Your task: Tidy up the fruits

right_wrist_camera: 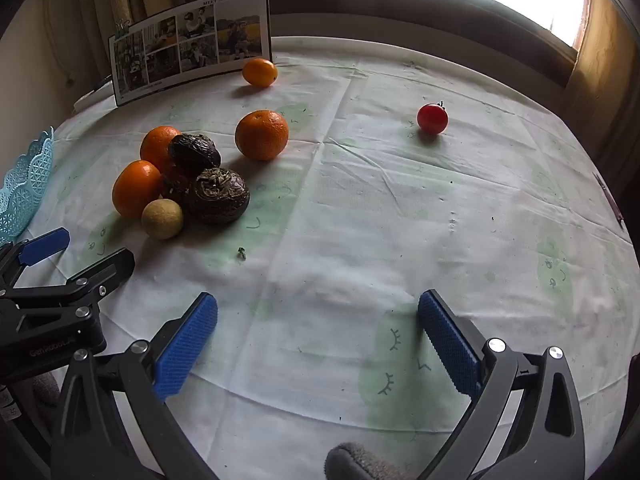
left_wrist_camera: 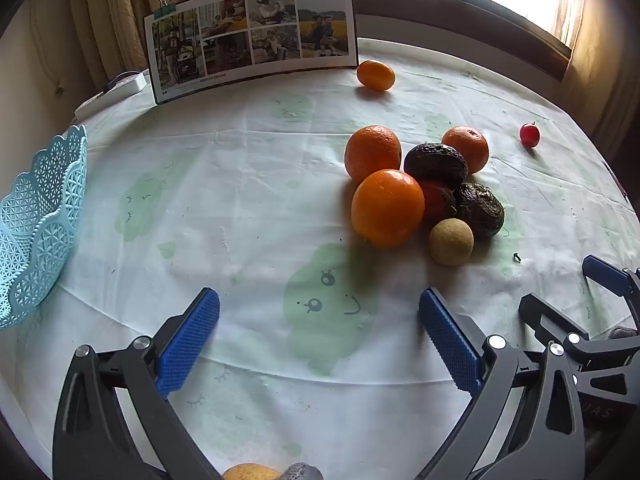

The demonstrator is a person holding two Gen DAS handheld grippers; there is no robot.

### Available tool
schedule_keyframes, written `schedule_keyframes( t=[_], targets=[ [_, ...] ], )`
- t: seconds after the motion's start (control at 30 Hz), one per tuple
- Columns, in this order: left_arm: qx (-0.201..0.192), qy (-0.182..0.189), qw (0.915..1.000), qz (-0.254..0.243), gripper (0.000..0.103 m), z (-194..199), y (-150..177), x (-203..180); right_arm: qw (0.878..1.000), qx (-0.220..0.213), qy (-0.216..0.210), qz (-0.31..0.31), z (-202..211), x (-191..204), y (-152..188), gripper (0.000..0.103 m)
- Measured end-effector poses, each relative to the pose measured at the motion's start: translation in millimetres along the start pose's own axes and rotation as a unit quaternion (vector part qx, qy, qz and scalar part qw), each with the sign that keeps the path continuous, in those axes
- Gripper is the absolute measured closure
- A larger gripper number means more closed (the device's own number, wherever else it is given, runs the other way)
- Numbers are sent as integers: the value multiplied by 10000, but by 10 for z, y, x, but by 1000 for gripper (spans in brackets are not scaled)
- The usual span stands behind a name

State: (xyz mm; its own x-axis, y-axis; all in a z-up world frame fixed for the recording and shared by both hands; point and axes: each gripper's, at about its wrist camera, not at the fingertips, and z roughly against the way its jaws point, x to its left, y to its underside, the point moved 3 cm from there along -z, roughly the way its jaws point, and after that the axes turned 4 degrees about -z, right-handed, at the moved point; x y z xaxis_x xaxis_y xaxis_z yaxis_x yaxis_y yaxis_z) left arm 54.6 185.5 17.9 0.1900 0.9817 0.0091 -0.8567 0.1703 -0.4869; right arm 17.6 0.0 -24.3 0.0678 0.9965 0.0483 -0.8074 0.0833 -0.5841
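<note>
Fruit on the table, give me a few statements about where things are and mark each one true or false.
1. The light blue lattice plastic basket already holds fruit. False: none shows in the part of it in view; all the fruit in view lies on the cloud-print tablecloth.
2. The small red cherry tomato lies apart from the pile. True.
3. The left gripper is shut on an orange. False: its jaws are open and hold nothing.
4. The small tan round fruit sits at the near edge of the pile. True.
5. The right gripper is open. True.
</note>
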Motion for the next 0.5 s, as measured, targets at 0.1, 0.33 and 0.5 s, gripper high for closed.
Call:
schedule_keyframes(
  t=[0.1, 0.33, 0.5],
  targets=[
    [0, 3, 10000, -4, 2, 11, 8, 7, 10000, -1, -2, -4, 1, -1, -1, 5],
    [7, 30, 10000, -41, 2, 41, 27, 27, 10000, 1, -7, 0, 1, 0, 0, 5],
    [14, 50, 10000, -61, 2, 45, 32, 1, 10000, 0, -5, -1, 0, 0, 0, 5]
  ],
)
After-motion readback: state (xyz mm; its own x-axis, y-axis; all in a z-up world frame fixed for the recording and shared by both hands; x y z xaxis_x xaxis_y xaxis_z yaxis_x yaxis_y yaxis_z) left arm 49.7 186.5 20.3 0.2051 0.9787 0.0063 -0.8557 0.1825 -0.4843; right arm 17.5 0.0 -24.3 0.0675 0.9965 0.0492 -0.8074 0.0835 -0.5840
